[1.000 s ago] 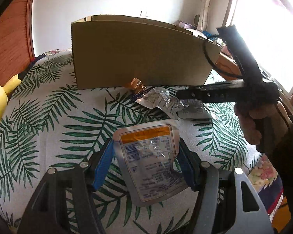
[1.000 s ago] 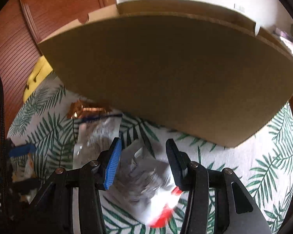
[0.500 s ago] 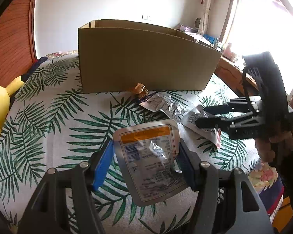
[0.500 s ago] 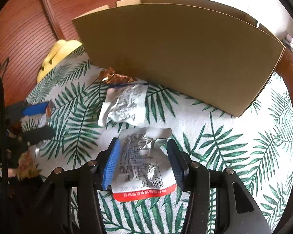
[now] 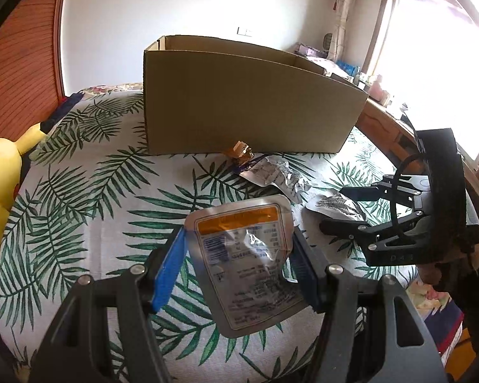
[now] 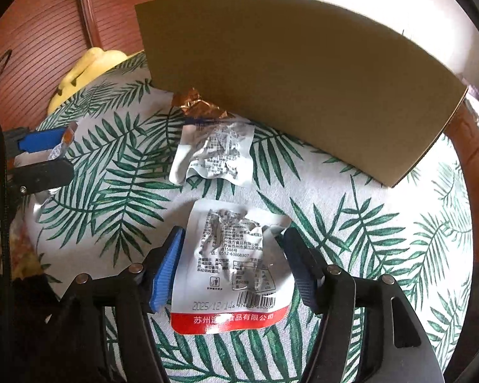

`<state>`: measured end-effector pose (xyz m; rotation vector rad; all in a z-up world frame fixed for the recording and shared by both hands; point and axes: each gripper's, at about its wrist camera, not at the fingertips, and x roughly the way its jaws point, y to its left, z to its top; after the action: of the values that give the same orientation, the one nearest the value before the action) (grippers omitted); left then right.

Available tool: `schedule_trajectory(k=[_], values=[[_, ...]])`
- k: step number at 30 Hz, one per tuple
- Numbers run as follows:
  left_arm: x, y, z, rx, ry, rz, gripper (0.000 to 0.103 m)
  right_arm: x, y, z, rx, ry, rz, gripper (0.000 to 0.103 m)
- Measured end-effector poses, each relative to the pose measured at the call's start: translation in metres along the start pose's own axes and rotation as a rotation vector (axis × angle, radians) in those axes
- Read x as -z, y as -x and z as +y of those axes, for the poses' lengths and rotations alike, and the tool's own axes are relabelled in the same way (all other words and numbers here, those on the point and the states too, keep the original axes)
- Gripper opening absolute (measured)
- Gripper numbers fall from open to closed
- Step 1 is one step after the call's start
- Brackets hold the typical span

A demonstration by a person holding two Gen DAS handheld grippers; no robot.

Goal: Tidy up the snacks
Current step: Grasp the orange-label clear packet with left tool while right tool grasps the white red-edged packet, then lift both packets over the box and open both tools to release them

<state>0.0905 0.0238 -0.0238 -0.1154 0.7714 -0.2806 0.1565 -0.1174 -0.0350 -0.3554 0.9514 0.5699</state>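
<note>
My left gripper (image 5: 238, 249) is shut on a silver snack packet (image 5: 252, 274) with an orange band, held up above the leaf-print bedspread (image 5: 89, 198). My right gripper (image 6: 233, 236) points down at a white packet (image 6: 233, 265) with a red bottom band. That packet lies flat on the cloth between the jaws, which are opening. A crumpled white packet (image 6: 217, 156) and a gold wrapper (image 6: 198, 107) lie just in front of the open cardboard box (image 6: 303, 79). In the left wrist view the right gripper (image 5: 345, 207) hovers at the right over the same packet (image 5: 335, 206).
A yellow plush toy (image 5: 0, 191) sits at the bed's left edge by a wooden wall. A wooden ledge with clutter runs under the bright window (image 5: 431, 63) at the right. The left gripper (image 6: 48, 154) shows at the far left of the right wrist view.
The right gripper has drawn back from the box with the red-banded packet between its jaws, and the jaws have spread. The left gripper still holds its silver packet in the same place.
</note>
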Motion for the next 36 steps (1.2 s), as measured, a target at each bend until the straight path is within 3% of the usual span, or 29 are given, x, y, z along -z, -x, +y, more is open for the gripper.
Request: schedule_trajectory(k=[12,23,36], values=[[-0.001,0.001,-0.007,0.008,-0.016,-0.001,0.063,0.006,0.005,-0.003,-0.009,-0.018,0.026,0.065],[-0.004,0.002,-0.010,0.009,-0.022,-0.010,0.063,0.007,0.012,-0.002,-0.017,-0.037,-0.014,0.063],[-0.023,0.009,-0.023,0.009,-0.064,-0.041,0.063,-0.005,0.053,-0.012,-0.008,-0.068,-0.107,0.064]])
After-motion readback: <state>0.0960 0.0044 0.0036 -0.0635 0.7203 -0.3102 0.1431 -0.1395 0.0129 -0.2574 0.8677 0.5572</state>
